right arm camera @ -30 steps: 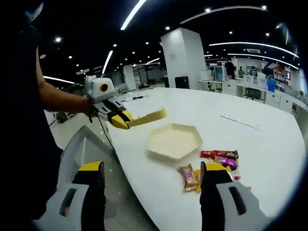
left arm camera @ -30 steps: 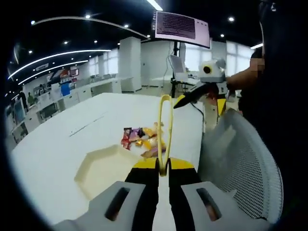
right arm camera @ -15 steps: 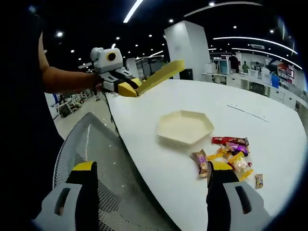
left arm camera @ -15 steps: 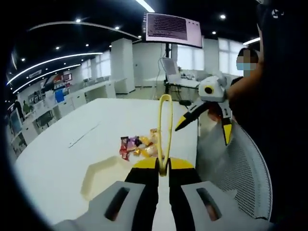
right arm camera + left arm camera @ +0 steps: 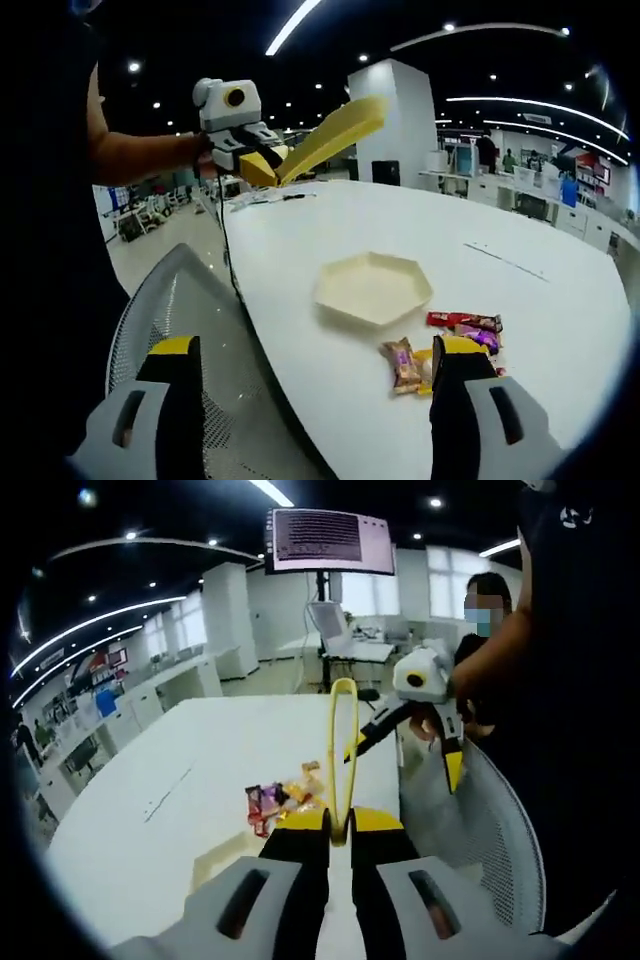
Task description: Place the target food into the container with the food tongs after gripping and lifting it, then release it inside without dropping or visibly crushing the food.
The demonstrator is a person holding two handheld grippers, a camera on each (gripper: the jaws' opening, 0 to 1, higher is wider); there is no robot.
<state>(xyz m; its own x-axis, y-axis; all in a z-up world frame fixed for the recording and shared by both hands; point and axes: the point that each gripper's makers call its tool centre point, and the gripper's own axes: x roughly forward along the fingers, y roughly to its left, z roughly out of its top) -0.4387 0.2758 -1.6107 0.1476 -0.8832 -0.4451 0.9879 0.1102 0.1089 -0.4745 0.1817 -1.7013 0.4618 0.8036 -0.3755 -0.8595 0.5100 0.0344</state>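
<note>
My left gripper (image 5: 340,828) is shut on the yellow food tongs (image 5: 332,742), which rise as a narrow loop over the white table (image 5: 200,780). Beyond the tongs lies a small heap of wrapped snacks (image 5: 283,797); the pale hexagonal tray (image 5: 222,864) is nearer, left of my jaws. In the right gripper view the tray (image 5: 372,288) sits mid-table with the snacks (image 5: 445,338) to its right. My right gripper (image 5: 315,350) is open and holds nothing, low over the table edge and a chair. The left gripper (image 5: 262,168) holds the tongs (image 5: 335,132) high, slanting upward.
A grey mesh chair back (image 5: 175,335) stands against the table's near edge, below my right gripper (image 5: 405,765). A person in dark clothes (image 5: 570,700) holds both grippers. A monitor on a stand (image 5: 328,542) and office desks lie beyond the table.
The left gripper has risen with the tongs, which now slant up more steeply. The right gripper has come closer to the tongs and stays open. Both cameras shifted.
</note>
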